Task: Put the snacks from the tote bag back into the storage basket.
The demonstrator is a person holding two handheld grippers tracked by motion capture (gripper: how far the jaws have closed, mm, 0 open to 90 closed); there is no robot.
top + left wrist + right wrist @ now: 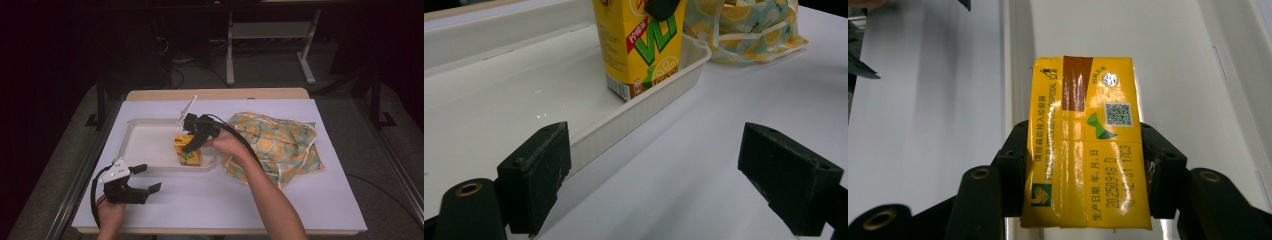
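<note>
At frame centre of the high view, one yellow carton [188,153] stands in one white tray [145,145], clamped by the right claw [192,141]. Lower left, the left claw [145,177] hangs open above the desk [280,200]. One patterned cloth bag [280,142] lies at centre right.

Between the black fingers [1013,170] of the right gripper [1085,172] sits a yellow drink carton [1085,145] with green lettering and a brown strip on top. Beneath them lies a white tray [145,142]. Beyond the fingers, a pale-green cloth bag [280,142] bears an orange citrus print.
</note>
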